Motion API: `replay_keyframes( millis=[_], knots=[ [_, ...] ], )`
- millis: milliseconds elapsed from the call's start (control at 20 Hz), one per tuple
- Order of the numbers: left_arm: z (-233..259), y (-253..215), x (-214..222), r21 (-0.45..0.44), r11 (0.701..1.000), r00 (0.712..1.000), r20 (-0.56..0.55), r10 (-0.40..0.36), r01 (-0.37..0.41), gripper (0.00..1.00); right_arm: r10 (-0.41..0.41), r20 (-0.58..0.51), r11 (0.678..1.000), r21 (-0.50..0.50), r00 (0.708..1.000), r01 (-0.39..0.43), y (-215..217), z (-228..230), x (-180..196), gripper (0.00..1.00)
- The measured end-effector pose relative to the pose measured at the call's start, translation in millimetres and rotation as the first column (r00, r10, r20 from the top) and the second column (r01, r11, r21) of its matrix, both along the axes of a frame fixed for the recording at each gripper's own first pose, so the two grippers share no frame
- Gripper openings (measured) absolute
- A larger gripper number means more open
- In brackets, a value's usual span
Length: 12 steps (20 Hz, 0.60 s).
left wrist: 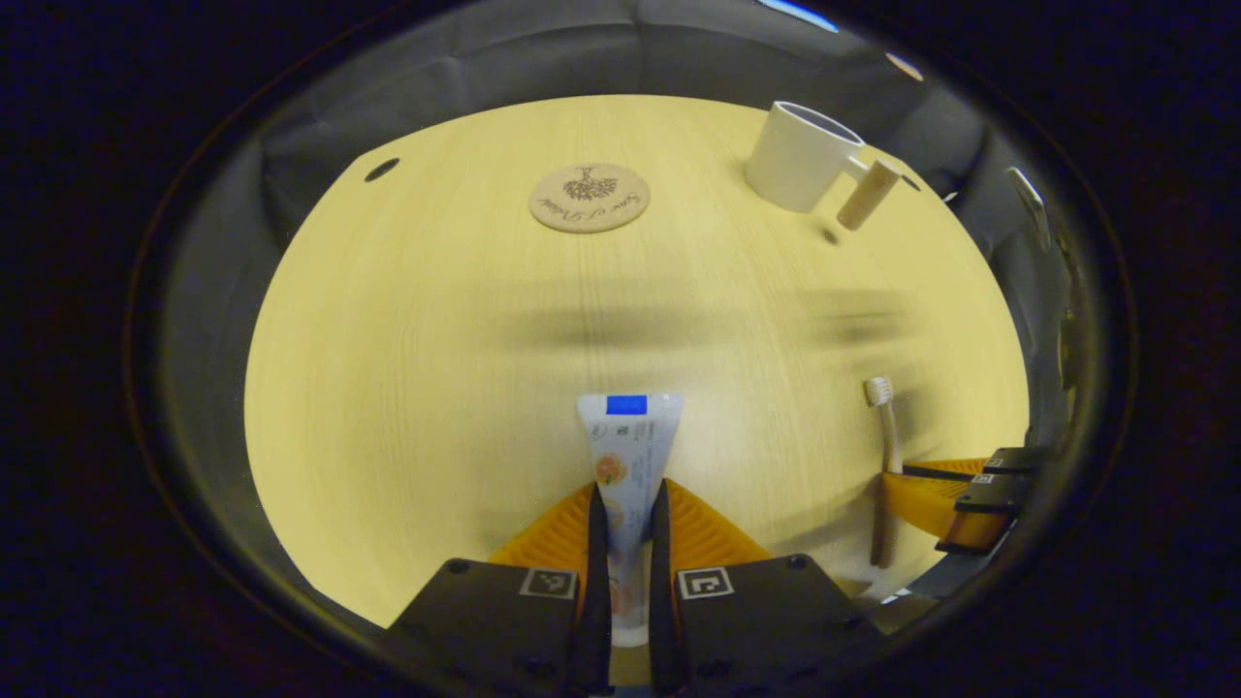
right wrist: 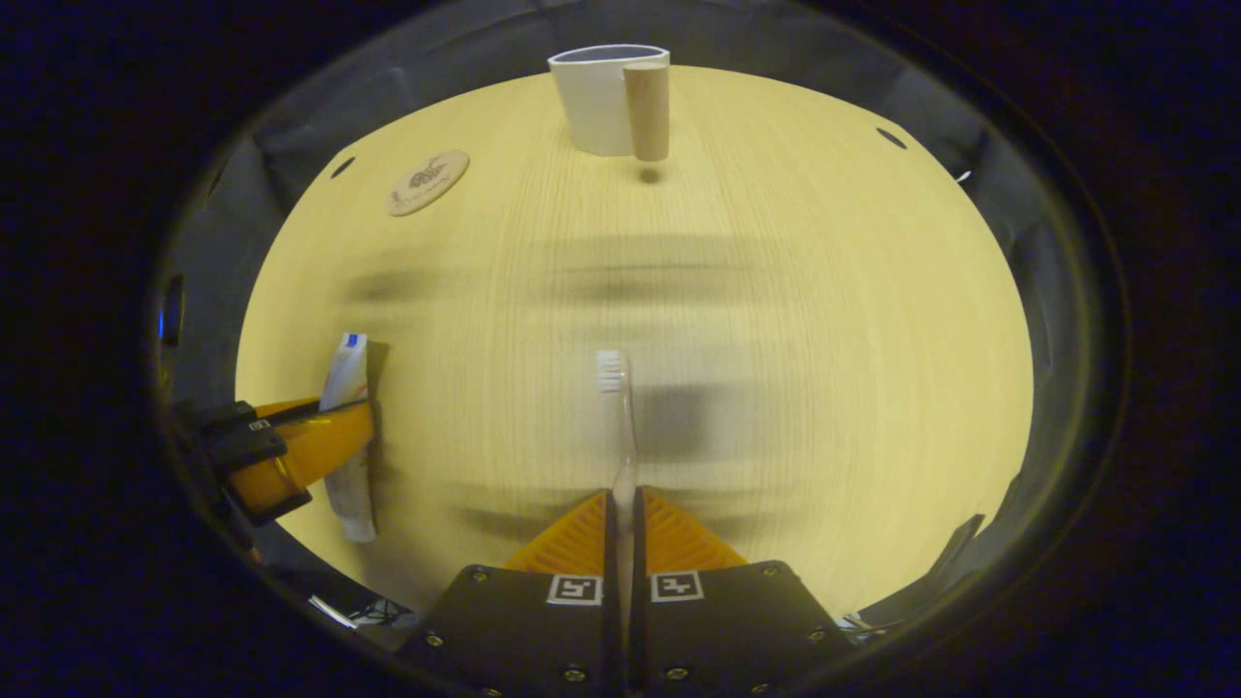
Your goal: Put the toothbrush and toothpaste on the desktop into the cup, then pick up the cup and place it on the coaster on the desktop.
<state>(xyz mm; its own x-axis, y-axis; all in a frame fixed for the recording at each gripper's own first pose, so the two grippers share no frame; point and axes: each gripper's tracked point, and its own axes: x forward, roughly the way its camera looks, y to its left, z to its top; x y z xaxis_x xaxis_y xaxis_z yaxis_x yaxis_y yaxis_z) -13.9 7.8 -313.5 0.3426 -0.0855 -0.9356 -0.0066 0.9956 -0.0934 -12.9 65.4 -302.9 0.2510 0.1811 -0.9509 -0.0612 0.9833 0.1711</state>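
I am looking across a pale wooden table point(left wrist: 436, 339) ringed by the booth's dark cloth wall. Nothing is standing between my grippers and the far side of the table; only blurred shadows are lying across the open wood in the middle.

In the left gripper view, my left gripper point(left wrist: 628, 523) is clenching its jaws on the toothpaste point(left wrist: 628, 441), both fingers pressing on the tube's sides, the crimped end pointing away from me over the table. Off to the right in that view, the right gripper point(left wrist: 955, 494) is coming in from the edge beside the toothbrush point(left wrist: 884, 456).

In the right gripper view, the right gripper point(right wrist: 621, 528) is gripping the toothbrush point(right wrist: 620, 427) by its handle, jaws closed tight on it, bristles at the far end. To the left there, the left gripper point(right wrist: 320, 441) is showing with the toothpaste point(right wrist: 347, 388) in it.

The cup point(left wrist: 803, 155) is standing upright at the far right of the table, its wooden handle sticking out toward me; I cannot tell what its inside is holding, though the part of it I am seeing looks dark. The coaster point(left wrist: 589, 198), round with a printed design, is lying flat at the far side, well apart from the cup and to its left. In the right gripper view the cup point(right wrist: 601, 102) is straight ahead and the coaster point(right wrist: 428, 181) is further left.
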Motion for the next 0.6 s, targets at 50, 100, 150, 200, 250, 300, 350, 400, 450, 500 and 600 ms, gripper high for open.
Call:
replay_keyframes(
  millis=[50, 100, 150, 200, 250, 300, 350, 400, 450, 500, 600],
  knots=[
    [2.1, 1.3, 0.9, -0.004, 1.0, 1.0, 0.014, 0.009, -0.009, 0.23, -0.003, 0.017, 1.0, 0.013, 1.0, 0.003, 0.6, 1.3, 1.3, 0.04],
    [3.9, 2.0, 0.1, -0.009, 1.0, 1.0, 0.024, 0.017, -0.017, 0.23, -0.005, 0.032, 1.0, 0.024, 0.999, 0.005, -0.2, 2.5, 1.5, 0.04],
    [5.6, 3.1, -0.5, -0.01, 1.0, 0.999, 0.033, 0.024, -0.024, 0.24, -0.014, 0.044, 0.999, 0.038, 0.999, 0.012, -0.6, 4.9, 2.5, 0.04],
    [7.9, 4.0, -0.6, -0.012, 0.999, 0.998, 0.045, 0.033, -0.032, 0.24, -0.024, 0.061, 0.998, 0.067, 0.998, 0.02, 2.0, 7.0, 2.8, 0.04],
    [11.5, 4.1, -0.7, -0.017, 0.999, 0.998, 0.056, 0.04, -0.039, 0.24, -0.038, 0.079, 0.995, 0.092, 0.996, 0.03, 3.7, 11.0, 4.8, 0.04],
    [15.5, 4.5, -1.4, -0.019, 0.999, 0.997, 0.068, 0.046, -0.045, 0.29, -0.047, 0.099, 0.993, 0.113, 0.994, 0.036, 3.1, 15.6, 3.4, 0.04],
    [19.5, 4.3, -1.1, -0.02, 0.999, 0.995, 0.082, 0.051, -0.049, 0.24, -0.054, 0.12, 0.991, 0.125, 0.991, 0.039, 1.3, 21.2, 4.4, 0.04],
    [23.9, 2.8, 0.0, -0.024, 0.998, 0.994, 0.097, 0.054, -0.052, 0.24, -0.061, 0.146, 0.989, 0.14, 0.987, 0.04, 1.0, 27.4, 5.9, 0.04],
    [30.1, 1.7, 2.1, -0.031, 0.998, 0.991, 0.117, 0.058, -0.055, 0.24, -0.07, 0.171, 0.987, 0.157, 0.983, 0.043, 0.5, 35.1, 8.7, 0.04],
    [35.9, 0.1, 4.5, -0.037, 0.998, 0.989, 0.138, 0.061, -0.056, 0.24, -0.081, 0.196, 0.983, 0.18, 0.977, 0.045, 1.1, 42.2, 11.7, 0.04],
    [50.3, -3.4, 10.7, -0.045, 0.997, 0.981, 0.184, 0.064, -0.057, 0.23, -0.108, 0.251, 0.973, 0.226, 0.962, 0.051, 1.1, 59.7, 22.4, 0.04]
  ],
)
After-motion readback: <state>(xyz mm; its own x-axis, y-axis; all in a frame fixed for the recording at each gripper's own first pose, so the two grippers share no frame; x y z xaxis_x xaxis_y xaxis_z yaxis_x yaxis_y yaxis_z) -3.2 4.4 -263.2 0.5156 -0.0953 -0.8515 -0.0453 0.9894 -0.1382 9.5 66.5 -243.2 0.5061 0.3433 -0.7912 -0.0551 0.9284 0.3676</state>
